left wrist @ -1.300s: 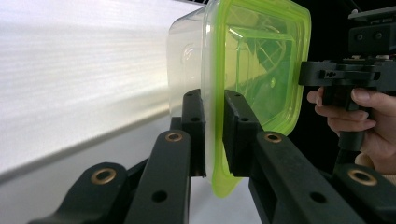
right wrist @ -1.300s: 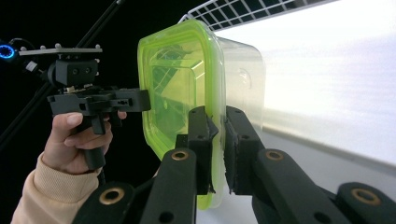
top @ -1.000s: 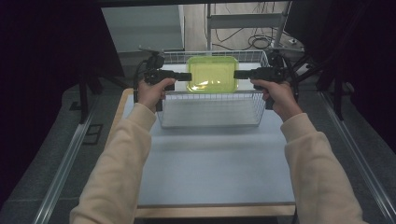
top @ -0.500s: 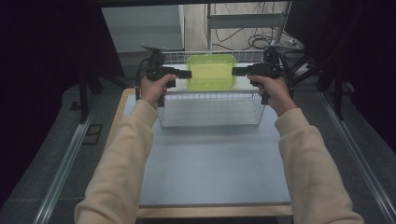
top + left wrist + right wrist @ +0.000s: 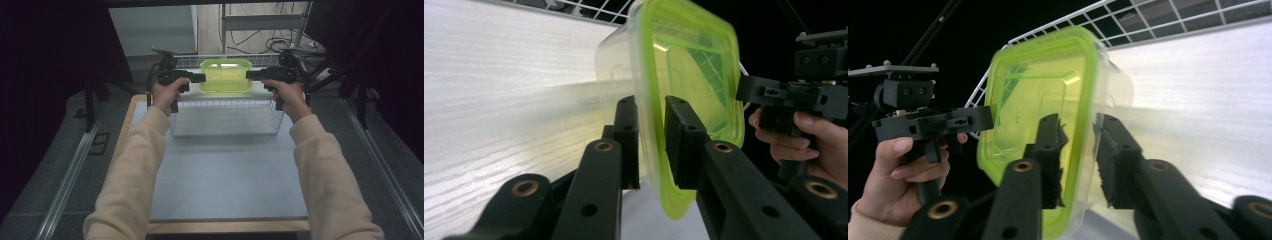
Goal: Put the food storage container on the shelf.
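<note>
Both tools grip the lidded container's rim: left tool, right tool. Keep it level while lowering squarely inside the wire basket, releasing together.

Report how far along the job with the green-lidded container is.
Done: the container, lid on, is lifted and gripped at both ends. In hand: the left gripper and right gripper each clamp its lidded rim, holding it above the wire basket. Left: probably lowering it into the basket and letting go; it rests on nothing yet.
</note>
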`<state>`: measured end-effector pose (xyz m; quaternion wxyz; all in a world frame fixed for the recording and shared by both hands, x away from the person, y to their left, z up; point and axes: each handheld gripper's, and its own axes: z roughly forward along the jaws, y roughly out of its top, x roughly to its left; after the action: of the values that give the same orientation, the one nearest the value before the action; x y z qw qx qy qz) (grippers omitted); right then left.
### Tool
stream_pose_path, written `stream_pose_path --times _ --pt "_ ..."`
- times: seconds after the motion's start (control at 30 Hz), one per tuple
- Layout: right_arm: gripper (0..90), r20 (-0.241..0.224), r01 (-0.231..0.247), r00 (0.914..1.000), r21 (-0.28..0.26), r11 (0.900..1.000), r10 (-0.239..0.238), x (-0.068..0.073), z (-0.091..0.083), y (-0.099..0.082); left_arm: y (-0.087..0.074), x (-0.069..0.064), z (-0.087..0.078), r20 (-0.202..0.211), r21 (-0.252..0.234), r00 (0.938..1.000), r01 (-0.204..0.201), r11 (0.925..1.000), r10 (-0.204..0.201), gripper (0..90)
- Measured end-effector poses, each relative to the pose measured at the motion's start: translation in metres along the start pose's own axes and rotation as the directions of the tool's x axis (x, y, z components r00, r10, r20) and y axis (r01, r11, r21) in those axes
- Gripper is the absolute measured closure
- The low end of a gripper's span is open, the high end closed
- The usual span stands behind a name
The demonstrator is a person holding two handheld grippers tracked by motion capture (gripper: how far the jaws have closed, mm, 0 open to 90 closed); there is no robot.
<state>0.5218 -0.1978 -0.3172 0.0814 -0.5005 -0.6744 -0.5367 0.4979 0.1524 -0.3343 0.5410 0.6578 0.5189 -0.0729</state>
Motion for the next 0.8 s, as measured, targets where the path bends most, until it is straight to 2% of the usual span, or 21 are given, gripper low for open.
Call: stream_pose_path --times 0.07,0.17,0.3,0.4,0.43,0.53,0.7,0.8 --pt "64.7 0.020 0.002 0.9998 0.000 1.0000 -0.002 -0.001 0.003 0.000 -0.001 -0.001 0.003 -0.024 0.005 0.9996 -0.010 0.9999 0.011 71.5" --pt "57.6 0.064 0.036 0.9973 0.005 0.9993 -0.036 0.000 0.008 -0.002 -0.002 -0.002 0.007 -0.038 -0.013 0.9991 -0.020 0.9997 0.020 63.2" --pt "48.3 0.080 0.049 0.9958 -0.030 0.9984 -0.046 0.002 0.008 -0.002 -0.002 -0.004 0.005 -0.059 -0.045 0.9975 -0.041 0.9981 0.038 52.9" --pt "41.9 0.102 0.082 0.9918 -0.038 0.9959 -0.078 0.005 0.006 -0.003 -0.002 -0.006 0.000 -0.067 -0.072 0.9967 -0.051 0.9961 0.046 43.2" --pt "41.6 0.107 0.093 0.9903 -0.047 0.9945 -0.088 0.006 0.004 -0.003 -0.002 -0.007 -0.002 -0.069 -0.078 0.9963 -0.057 0.9953 0.052 42.4" --pt "39.2 0.105 0.118 0.9885 -0.083 0.9896 -0.109 0.009 -0.003 -0.007 -0.006 -0.012 -0.009 -0.072 -0.083 0.9926 -0.103 0.9912 0.097 40.5" --pt "36.3 0.086 0.176 0.9820 -0.095 0.9797 -0.168 0.015 -0.018 -0.020 -0.022 -0.024 -0.027 -0.080 -0.087 0.9834 -0.169 0.9817 0.163 33.6" --pt "34.6 0.087 0.237 0.9695 -0.100 0.9662 -0.229 0.021 -0.028 -0.035 -0.039 -0.032 -0.039 -0.074 -0.106 0.9793 -0.195 0.9750 0.188 31.7"
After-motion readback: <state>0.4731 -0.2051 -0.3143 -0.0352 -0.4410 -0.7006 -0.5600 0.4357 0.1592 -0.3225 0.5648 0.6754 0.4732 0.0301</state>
